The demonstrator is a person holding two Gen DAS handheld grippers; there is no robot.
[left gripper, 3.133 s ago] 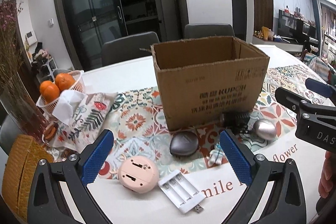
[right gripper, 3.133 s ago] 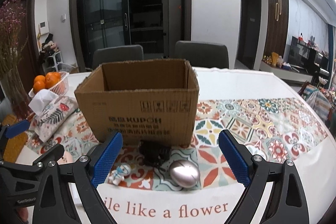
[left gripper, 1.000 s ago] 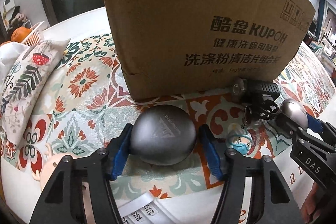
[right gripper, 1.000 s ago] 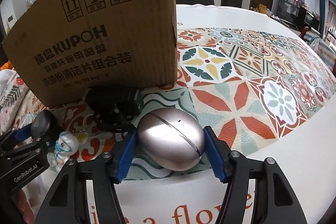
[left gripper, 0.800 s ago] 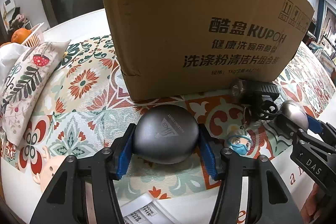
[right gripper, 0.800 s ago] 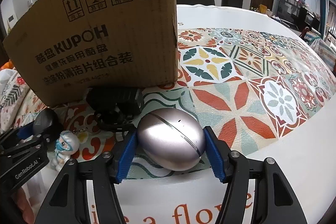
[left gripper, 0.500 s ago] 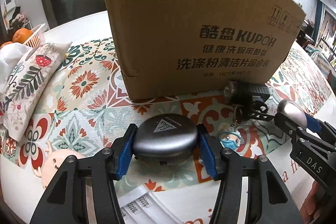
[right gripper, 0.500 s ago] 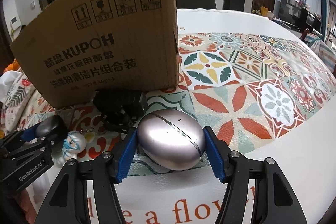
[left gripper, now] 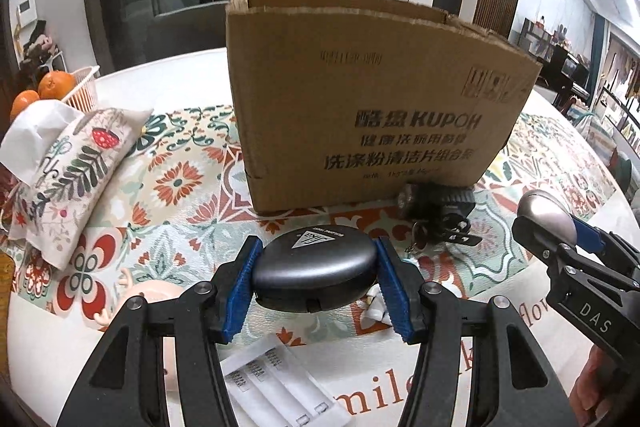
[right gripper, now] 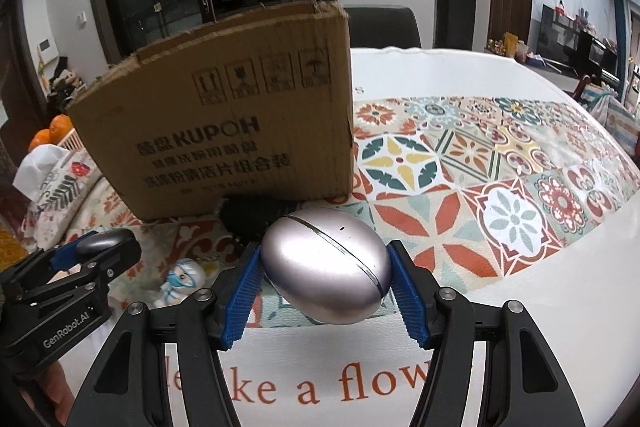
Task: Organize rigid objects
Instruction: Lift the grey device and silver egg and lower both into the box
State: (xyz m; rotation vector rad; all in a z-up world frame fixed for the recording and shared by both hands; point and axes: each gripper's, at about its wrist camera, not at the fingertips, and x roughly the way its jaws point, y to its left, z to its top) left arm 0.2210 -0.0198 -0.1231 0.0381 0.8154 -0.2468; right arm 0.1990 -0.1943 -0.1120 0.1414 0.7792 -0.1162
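My left gripper (left gripper: 316, 277) is shut on a dark grey rounded case (left gripper: 316, 271) and holds it above the patterned cloth, in front of the open cardboard box (left gripper: 372, 107). My right gripper (right gripper: 326, 273) is shut on a silver egg-shaped case (right gripper: 326, 261), lifted off the table in front of the box's right corner (right gripper: 240, 131). Each gripper shows in the other's view: the right gripper (left gripper: 560, 227) and the left gripper (right gripper: 96, 247). A black flashlight with keys (left gripper: 440, 207), a small masked figurine (right gripper: 180, 281), a pink round toy (left gripper: 148, 297) and a white battery holder (left gripper: 284, 387) lie on the table.
A floral tissue pouch (left gripper: 68, 179) and a white basket of oranges (left gripper: 60, 91) stand at the left. The patterned tablecloth (right gripper: 500, 179) stretches to the right. Dark chairs stand behind the table.
Both grippers closed on their cases and have lifted them off the table. The view has risen, so the box's top edge now shows.
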